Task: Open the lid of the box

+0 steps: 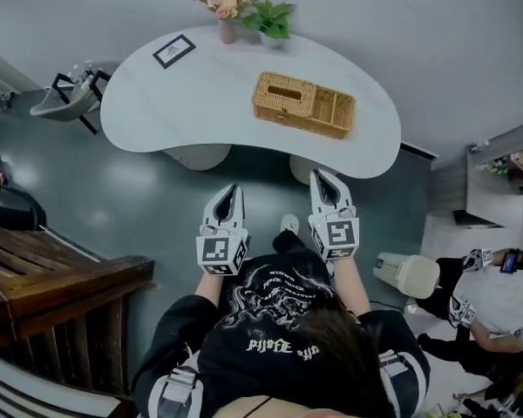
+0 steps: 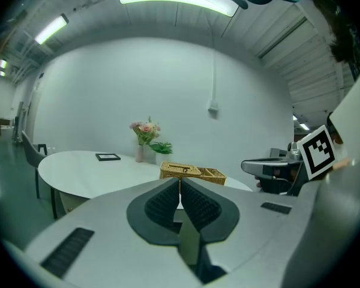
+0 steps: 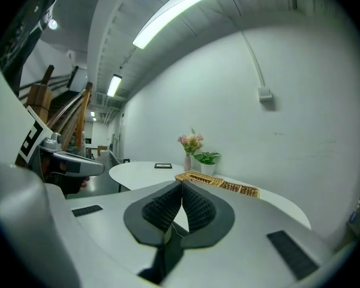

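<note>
Left hand-held gripper (image 1: 230, 194), at 7 o'clock: jaws shut tight, nothing held. Wicker box (image 1: 302, 104) at 12 o'clock on the white surface (image 1: 157, 111), well apart from both, lid (image 1: 275, 101) down. Right hand-held gripper (image 1: 325, 181), at 5 o'clock: likewise shut, empty. Best to close in level and part the jaws before reaching the lid edge. Head view only: lid over the box's left part, open compartments to its right. Gripper views: box merely side-on.
</note>
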`<state>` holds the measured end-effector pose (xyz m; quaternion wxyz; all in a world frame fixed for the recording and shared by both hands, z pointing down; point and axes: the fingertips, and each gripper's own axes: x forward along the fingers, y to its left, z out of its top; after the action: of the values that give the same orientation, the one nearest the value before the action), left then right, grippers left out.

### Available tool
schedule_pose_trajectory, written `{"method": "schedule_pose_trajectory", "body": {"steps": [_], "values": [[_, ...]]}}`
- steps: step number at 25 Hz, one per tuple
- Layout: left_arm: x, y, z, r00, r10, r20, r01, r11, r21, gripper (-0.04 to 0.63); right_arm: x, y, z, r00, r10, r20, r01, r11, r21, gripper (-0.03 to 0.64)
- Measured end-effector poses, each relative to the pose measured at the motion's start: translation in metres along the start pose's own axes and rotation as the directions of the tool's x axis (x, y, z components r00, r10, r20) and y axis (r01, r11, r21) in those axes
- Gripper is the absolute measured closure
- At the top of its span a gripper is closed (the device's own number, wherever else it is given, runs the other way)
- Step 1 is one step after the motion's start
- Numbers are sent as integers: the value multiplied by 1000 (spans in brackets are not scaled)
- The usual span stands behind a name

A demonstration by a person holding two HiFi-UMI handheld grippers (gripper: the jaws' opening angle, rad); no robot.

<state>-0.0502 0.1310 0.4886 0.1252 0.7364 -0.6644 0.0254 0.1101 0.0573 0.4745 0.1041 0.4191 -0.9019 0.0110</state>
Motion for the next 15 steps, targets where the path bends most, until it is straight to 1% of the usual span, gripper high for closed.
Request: {"method": "schedule_pose_trajectory", "body": {"steps": [7, 12, 15], "values": [[50, -14, 7, 999, 45, -10, -45, 999, -1, 569, 41, -32, 3, 994, 105, -10, -105, 994, -29, 591], [83, -21, 10, 995, 98, -10, -98, 995, -17, 569, 67, -50, 9, 980, 196, -12, -197, 979, -46, 591], [101, -26, 8, 993, 121, -14, -122, 992, -33, 569, 81, -62, 6, 972, 232, -22, -233, 971, -57, 591]]}}
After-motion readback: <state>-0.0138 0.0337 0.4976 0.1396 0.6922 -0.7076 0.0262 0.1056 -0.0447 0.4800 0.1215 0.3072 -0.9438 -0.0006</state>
